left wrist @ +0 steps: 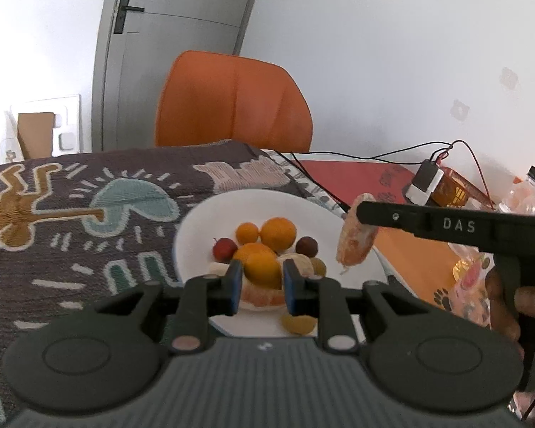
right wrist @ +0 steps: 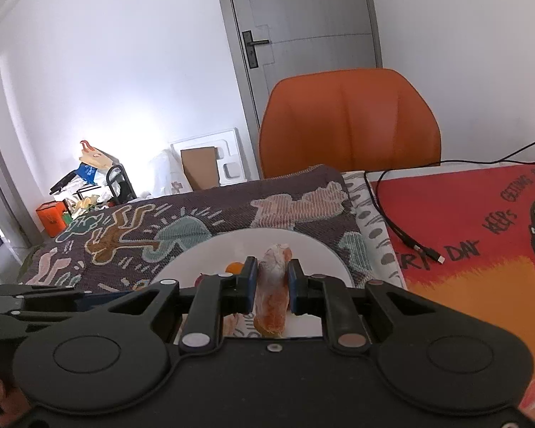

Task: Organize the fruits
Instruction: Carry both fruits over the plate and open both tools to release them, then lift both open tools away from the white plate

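A white plate (left wrist: pixel 203 224) on a patterned cloth holds several fruits: oranges (left wrist: pixel 278 233), small red fruits (left wrist: pixel 224 249), peeled segments (left wrist: pixel 264 296) and a yellowish fruit (left wrist: pixel 297 324). My left gripper (left wrist: pixel 262 287) is open just above the plate's near side, its fingers either side of an orange (left wrist: pixel 262 267) without touching it. My right gripper (right wrist: pixel 271 285) is shut on a peeled orange segment (right wrist: pixel 273 285), held above the plate's (right wrist: pixel 314 249) right edge; the segment also shows in the left wrist view (left wrist: pixel 355 242).
An orange chair (left wrist: pixel 232 103) stands behind the table. To the right lie a red mat (right wrist: pixel 481 235), black cables (right wrist: pixel 403 235), a small white-and-black device (left wrist: pixel 424 182) and plastic packaging (left wrist: pixel 470 285). Boxes and clutter (right wrist: pixel 89 185) sit on the floor at the far left.
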